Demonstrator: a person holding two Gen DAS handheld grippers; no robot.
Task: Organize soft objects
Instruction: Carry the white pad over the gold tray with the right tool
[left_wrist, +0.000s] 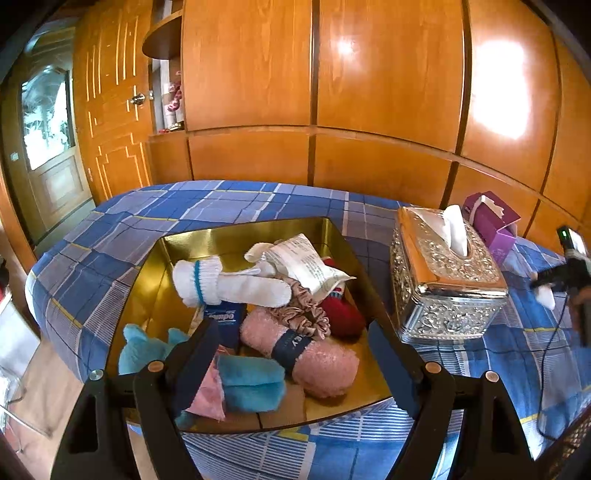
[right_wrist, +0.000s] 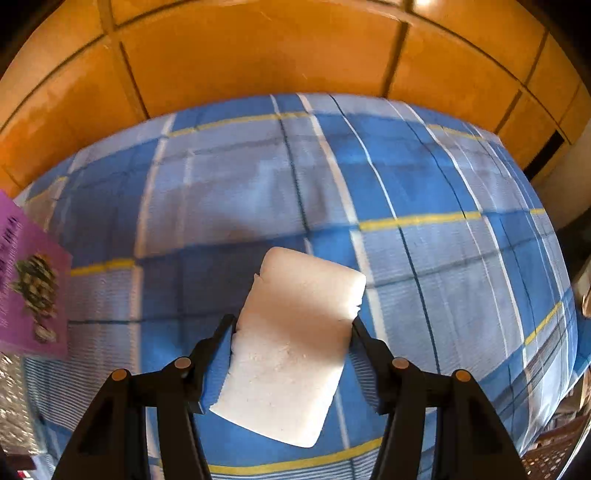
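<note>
An open gold tin (left_wrist: 332, 229) sits on the blue plaid bed (left_wrist: 155, 221). It holds a white sock with a blue band (left_wrist: 229, 284), a printed paper packet (left_wrist: 306, 262), a rolled pink towel with a dark band (left_wrist: 317, 354), a pink scrunchie (left_wrist: 306, 317), a red knit piece (left_wrist: 343, 314) and blue plush cloths (left_wrist: 251, 384). My left gripper (left_wrist: 291, 328) hovers open over the tin's near side, nothing between its fingers. My right gripper (right_wrist: 291, 321) is shut on a white foam block (right_wrist: 295, 332) just above the bedsheet (right_wrist: 424, 177). It also shows at the left wrist view's far right edge.
An ornate silver tissue box (left_wrist: 447, 280) stands right of the tin, with a purple tissue carton (left_wrist: 491, 221) behind it; that purple carton (right_wrist: 29, 280) is at the right wrist view's left edge. Wooden wardrobe panels (left_wrist: 369, 74) back the bed. A black cable (left_wrist: 546, 369) trails over the sheet.
</note>
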